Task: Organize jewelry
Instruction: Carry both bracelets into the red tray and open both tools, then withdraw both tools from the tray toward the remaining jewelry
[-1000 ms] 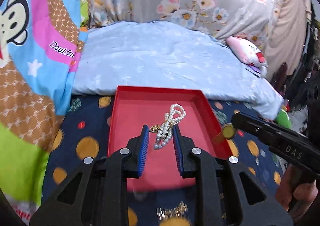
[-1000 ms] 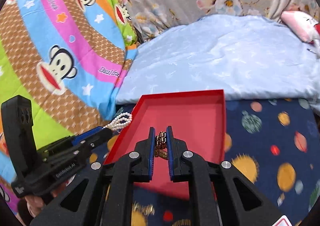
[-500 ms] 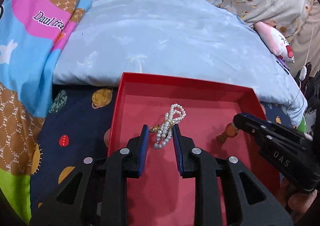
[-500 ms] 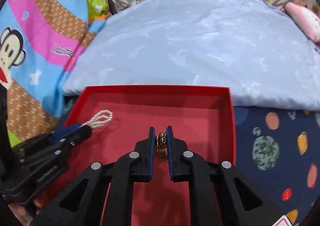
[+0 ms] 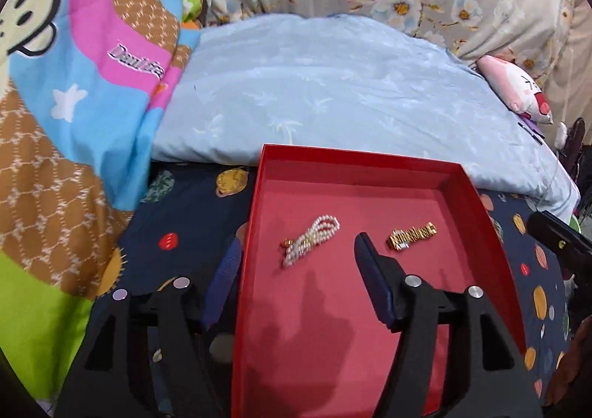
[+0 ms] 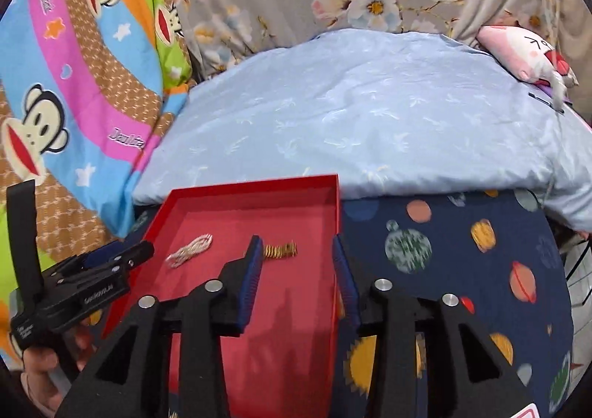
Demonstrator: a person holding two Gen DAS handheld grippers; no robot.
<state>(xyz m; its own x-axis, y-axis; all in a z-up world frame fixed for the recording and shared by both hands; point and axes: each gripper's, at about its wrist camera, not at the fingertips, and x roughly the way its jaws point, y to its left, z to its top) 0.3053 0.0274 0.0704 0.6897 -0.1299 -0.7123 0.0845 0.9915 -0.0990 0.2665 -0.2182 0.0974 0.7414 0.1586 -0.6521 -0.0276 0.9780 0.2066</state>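
Left wrist view is showing the left gripper (image 5: 292, 270) standing wide apart and gripping nothing, its left finger hanging outside the wall of the red tray (image 5: 477, 192) and its right finger over the tray floor. Just ahead of it, the pearl bracelet (image 5: 310, 239) is lying loose on the tray floor, bunched into a short diagonal strand with a gold clasp at its near end. Beside that, apart from it and further right, the gold bracelet (image 5: 411, 235) is resting on the same floor.

From the right wrist, the right gripper (image 6: 296, 258) is likewise spread with nothing between its pads; its left finger is sitting over the tray, its right finger is hanging by the tray's right wall, and the gold bracelet (image 6: 280, 250) is lying just past the left fingertip. The pearl bracelet (image 6: 189, 248) is lying further left, near the left gripper (image 6: 122, 255).

Both pieces lying side by side without touching is probably deliberate, keeping the strands from tangling. The tray is sitting on the planet-print bedsheet (image 6: 462, 251), in front of a pale blue quilt (image 6: 370, 121). Both grippers being empty suggests the two pieces in sight are already sorted.
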